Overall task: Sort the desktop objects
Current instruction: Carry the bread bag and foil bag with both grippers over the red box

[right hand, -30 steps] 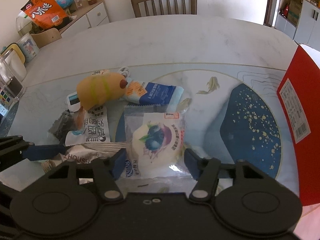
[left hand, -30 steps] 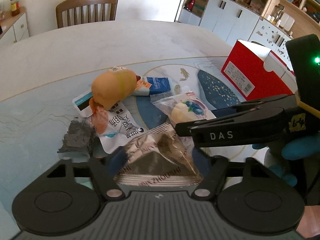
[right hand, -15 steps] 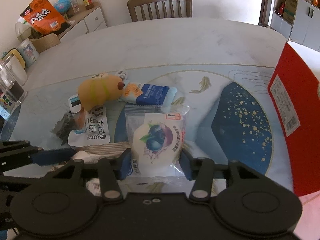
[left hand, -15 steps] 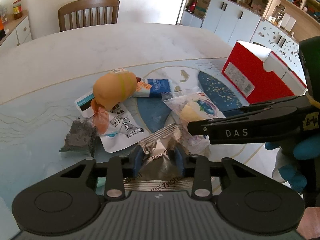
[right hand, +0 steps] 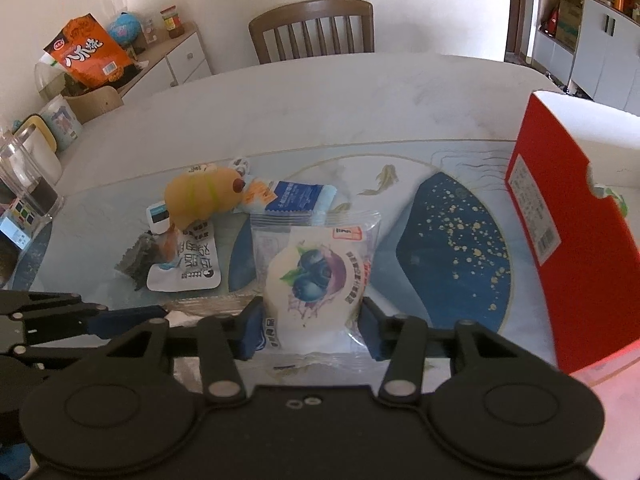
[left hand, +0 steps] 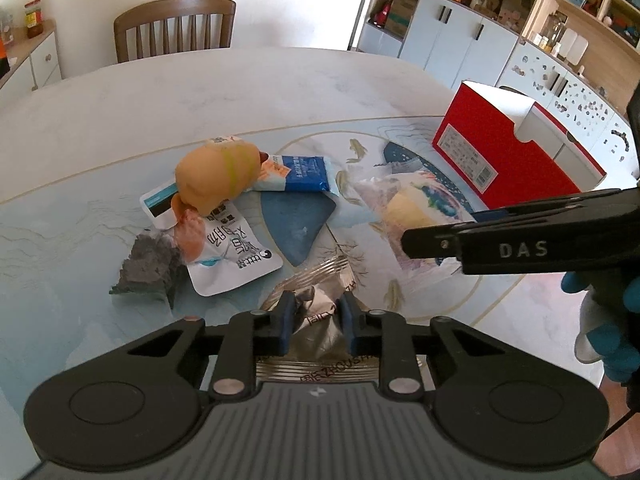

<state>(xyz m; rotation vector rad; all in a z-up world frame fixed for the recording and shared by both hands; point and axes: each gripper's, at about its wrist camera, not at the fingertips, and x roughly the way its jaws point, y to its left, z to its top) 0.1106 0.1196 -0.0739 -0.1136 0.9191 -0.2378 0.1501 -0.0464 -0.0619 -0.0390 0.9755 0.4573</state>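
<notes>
The near end of the crinkled silver foil packet (left hand: 320, 312) disappears under the black body of the left gripper (left hand: 316, 322), so only part of its dark lettering can be read. At the right edge of the left wrist view, a blue-gloved hand (left hand: 600, 320) is cut off. In the right wrist view, the tall red cardboard box (right hand: 560, 240) runs out of frame at the right, and its white label is too small to read. The lower seam of the clear blueberry cake wrapper (right hand: 316, 276) hides behind the right gripper (right hand: 312, 332). A small white device (right hand: 158, 218) is half covered by the orange plush toy (right hand: 200, 200) at centre left.
</notes>
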